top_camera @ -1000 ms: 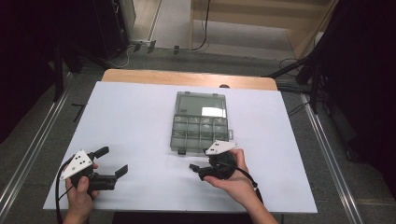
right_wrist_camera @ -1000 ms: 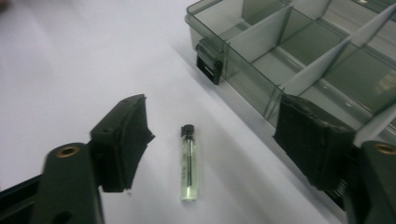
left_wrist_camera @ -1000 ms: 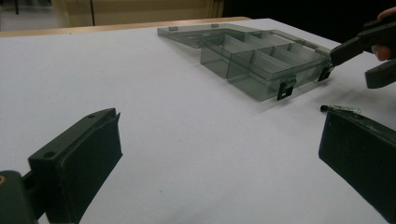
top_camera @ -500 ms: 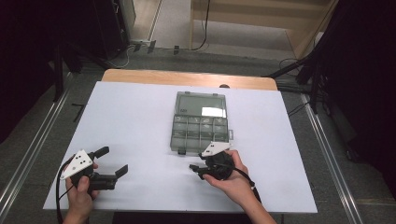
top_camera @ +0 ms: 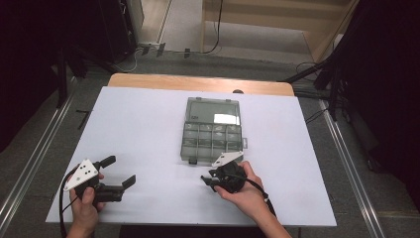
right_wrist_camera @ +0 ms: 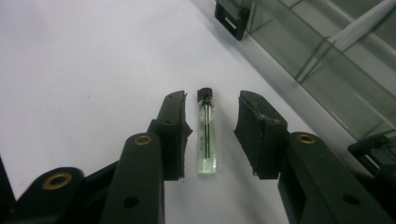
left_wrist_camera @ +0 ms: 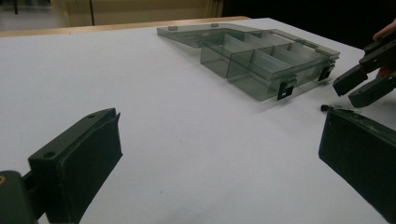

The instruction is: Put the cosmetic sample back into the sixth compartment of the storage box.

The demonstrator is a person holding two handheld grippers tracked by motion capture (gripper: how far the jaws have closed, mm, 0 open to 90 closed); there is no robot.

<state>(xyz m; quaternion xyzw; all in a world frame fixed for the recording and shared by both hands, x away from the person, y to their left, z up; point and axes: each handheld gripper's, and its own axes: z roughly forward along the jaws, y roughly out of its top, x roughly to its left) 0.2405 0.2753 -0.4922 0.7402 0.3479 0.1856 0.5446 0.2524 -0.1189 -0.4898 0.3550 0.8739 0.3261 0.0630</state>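
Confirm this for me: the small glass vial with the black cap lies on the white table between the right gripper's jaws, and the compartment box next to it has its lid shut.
Not quite: the compartment box has its lid open, lying flat behind it, as the high view shows. The rest holds: the glass vial lies on the white table between the jaws of the right gripper, which have just been closing without touching it.

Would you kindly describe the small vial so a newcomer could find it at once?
On the white table, look just before the grey compartment box's near edge. There the vial lies flat between the right gripper's jaws: a slim clear tube with a black cap.
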